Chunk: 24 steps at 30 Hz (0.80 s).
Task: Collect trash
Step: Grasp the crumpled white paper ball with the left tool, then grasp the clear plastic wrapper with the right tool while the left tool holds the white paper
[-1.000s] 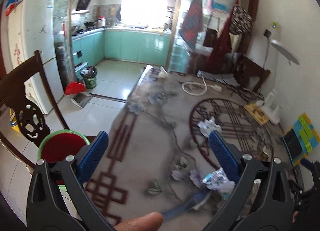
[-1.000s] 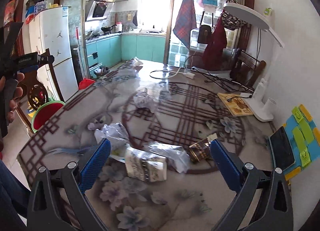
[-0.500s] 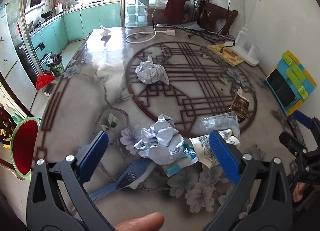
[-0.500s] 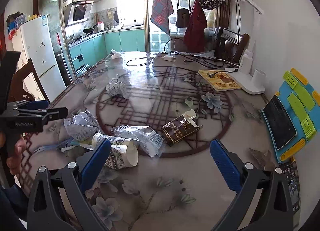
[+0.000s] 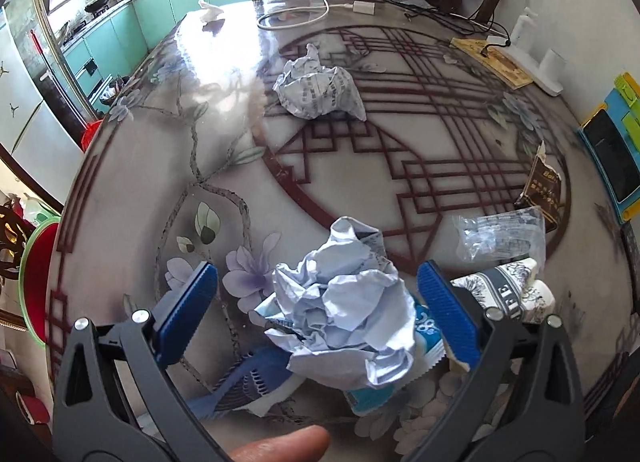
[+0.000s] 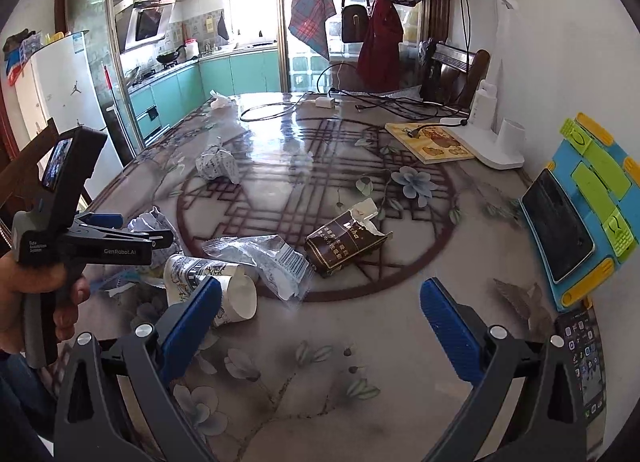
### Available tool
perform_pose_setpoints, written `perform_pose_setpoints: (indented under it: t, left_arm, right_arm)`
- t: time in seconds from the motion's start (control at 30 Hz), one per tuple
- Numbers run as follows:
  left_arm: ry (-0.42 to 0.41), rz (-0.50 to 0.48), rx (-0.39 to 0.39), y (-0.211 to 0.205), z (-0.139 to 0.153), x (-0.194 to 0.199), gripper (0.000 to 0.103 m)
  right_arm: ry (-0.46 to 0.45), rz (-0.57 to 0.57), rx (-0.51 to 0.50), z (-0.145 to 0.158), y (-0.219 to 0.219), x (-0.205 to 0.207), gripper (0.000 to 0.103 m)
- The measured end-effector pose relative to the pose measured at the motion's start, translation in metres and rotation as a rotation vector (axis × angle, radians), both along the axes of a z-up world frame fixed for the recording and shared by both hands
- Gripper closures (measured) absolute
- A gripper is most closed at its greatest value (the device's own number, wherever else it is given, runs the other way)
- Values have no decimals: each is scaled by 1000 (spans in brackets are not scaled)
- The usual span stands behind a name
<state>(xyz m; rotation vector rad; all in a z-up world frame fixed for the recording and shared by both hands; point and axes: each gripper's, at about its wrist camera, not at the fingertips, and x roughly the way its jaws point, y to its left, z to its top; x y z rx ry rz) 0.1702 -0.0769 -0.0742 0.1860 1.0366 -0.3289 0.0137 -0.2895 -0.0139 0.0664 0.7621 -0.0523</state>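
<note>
A crumpled pale-blue paper ball (image 5: pixel 344 306) lies at the near table edge, between the open jaws of my left gripper (image 5: pixel 318 312), untouched by the pads. Under it lie a blue-white wrapper (image 5: pixel 424 330) and a blue patterned wrapper (image 5: pixel 248 386). A paper cup (image 5: pixel 508 294) lies on its side to the right, also in the right wrist view (image 6: pixel 208 282). A clear plastic bag (image 6: pixel 264 258), a brown cigarette pack (image 6: pixel 340 242) and a second crumpled paper (image 5: pixel 320 86) lie farther out. My right gripper (image 6: pixel 320 318) is open and empty above the near table.
A red bin with a green rim (image 5: pixel 36 282) stands on the floor left of the table. A phone on a blue stand (image 6: pixel 576 214), another phone (image 6: pixel 584 358), a lamp base (image 6: pixel 492 142), a book (image 6: pixel 432 142) and cables (image 6: pixel 304 106) occupy the right and far table.
My left gripper swung from the floor side onto the table and closed in around the paper ball. My right gripper moved slightly right along the near edge.
</note>
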Motion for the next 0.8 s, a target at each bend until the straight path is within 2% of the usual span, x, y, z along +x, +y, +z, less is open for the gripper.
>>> perform_pose_setpoints:
  t: [0.07, 0.17, 0.2, 0.23, 0.43, 0.67, 0.8]
  left_arm:
    - [0, 4, 20, 0, -4, 1, 13]
    - [6, 13, 32, 2, -7, 2, 32]
    - [10, 17, 37, 3, -8, 3, 44]
    - [13, 23, 36, 5, -9, 4, 46]
    - [-19, 39, 11, 14, 8, 4, 51]
    - [-78, 61, -91, 31, 50, 4, 52]
    - [-92, 77, -131, 40, 63, 2, 52]
  right_arm:
    - [1, 1, 1, -1, 0, 0, 6]
    - [1, 6, -4, -2, 2, -1, 6]
    - [0, 8, -10, -2, 3, -1, 6]
    - [-1, 10, -16, -3, 4, -1, 6]
    - [-13, 37, -11, -3, 8, 3, 6]
    - [-27, 91, -4, 1, 10, 26, 6]
    - [6, 145, -30, -6, 12, 44, 7]
